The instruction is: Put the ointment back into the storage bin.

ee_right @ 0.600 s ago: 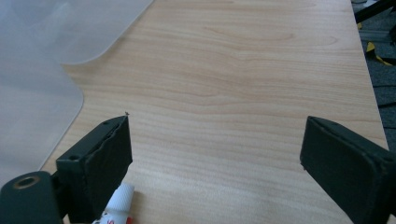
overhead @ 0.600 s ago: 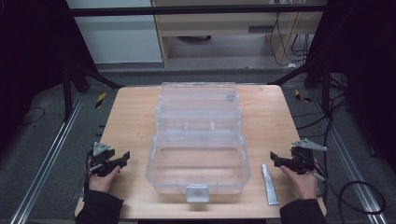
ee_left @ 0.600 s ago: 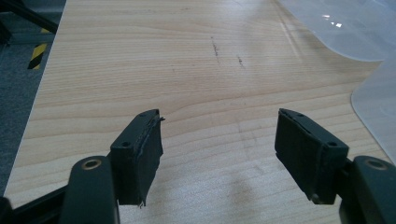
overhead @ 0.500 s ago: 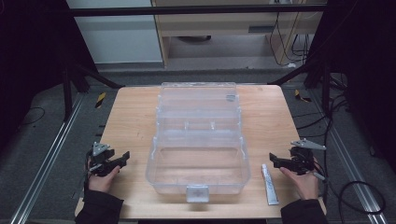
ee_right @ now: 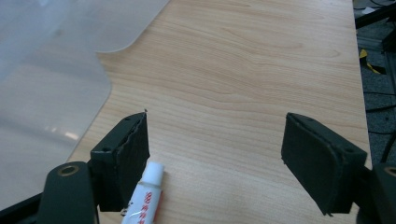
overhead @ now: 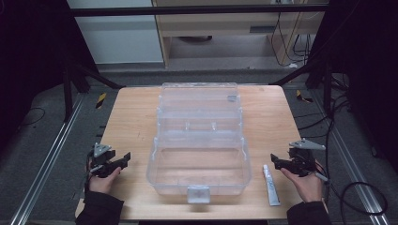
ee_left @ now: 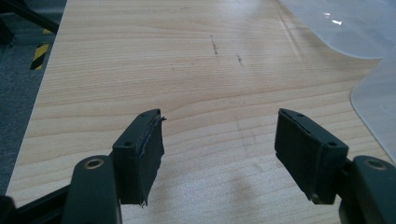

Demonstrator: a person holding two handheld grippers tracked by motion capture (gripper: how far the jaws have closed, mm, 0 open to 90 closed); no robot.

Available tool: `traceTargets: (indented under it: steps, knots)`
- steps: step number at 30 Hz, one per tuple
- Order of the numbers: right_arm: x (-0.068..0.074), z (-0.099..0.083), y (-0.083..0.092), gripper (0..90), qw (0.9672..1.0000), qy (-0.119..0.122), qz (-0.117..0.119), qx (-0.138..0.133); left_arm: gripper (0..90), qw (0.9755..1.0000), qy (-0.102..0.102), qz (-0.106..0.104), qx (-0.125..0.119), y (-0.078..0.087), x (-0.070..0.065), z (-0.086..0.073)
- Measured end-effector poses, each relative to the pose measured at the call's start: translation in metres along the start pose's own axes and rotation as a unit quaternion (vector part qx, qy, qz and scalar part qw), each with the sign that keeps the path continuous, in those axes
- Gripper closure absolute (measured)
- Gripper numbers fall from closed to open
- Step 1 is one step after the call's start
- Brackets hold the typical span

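High view showed a clear box (overhead: 199, 154) open at the table's (overhead: 131, 117) middle, with 2 grippers at its sides. The left gripper (overhead: 123, 159) gaped wide over bare wood, holding nothing. The right gripper (overhead: 274, 161) also stood wide and empty; a white tube (ee_right: 144, 196) lay just beside its left finger (ee_right: 123, 158).

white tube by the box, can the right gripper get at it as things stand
Probably yes. The right gripper is open and empty, and the white tube lies flat on bare table just beside it, apart from the clear box. Nothing sits between them.
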State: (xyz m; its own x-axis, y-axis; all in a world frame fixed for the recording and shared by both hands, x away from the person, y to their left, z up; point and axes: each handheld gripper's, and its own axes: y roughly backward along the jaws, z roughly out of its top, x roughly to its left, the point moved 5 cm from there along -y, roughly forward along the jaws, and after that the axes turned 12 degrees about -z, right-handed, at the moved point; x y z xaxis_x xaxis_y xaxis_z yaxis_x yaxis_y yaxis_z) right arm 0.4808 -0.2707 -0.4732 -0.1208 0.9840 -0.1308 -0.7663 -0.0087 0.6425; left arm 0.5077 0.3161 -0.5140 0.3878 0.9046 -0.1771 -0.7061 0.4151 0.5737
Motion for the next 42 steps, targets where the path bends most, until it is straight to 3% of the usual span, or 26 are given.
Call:
traceTargets:
  steps: [10,13,18,19,29,36,42]
  knots:
    - [0.014,0.025,0.028,27.2,0.9989,0.026,0.016,0.035,31.8,1.0,-0.003,0.002,0.004,-0.002,0.001,-0.001]
    - [0.015,0.028,0.03,28.3,0.9986,0.029,0.016,0.041,31.8,1.0,-0.002,0.002,0.004,-0.002,0.001,-0.001]
    - [0.02,0.029,0.031,32.1,0.9963,0.032,0.025,0.075,31.8,1.0,-0.002,0.001,0.006,-0.002,0.0,-0.002]
    - [0.021,0.027,0.029,33.0,0.9949,0.036,0.028,0.09,31.9,1.0,-0.002,0.001,0.006,-0.002,0.0,-0.002]
    - [0.031,0.016,0.02,37.5,0.9875,0.059,0.041,0.14,31.9,1.0,-0.003,0.0,0.009,-0.003,0.001,-0.002]
    - [0.039,0.009,0.014,42.8,0.9815,0.076,0.035,0.172,32.0,0.9999,-0.003,-0.001,0.01,-0.003,0.0,-0.003]
    - [0.04,-0.001,0.008,47.2,0.9787,0.066,0.044,0.189,32.0,0.9999,-0.003,-0.002,0.011,-0.004,0.0,-0.003]
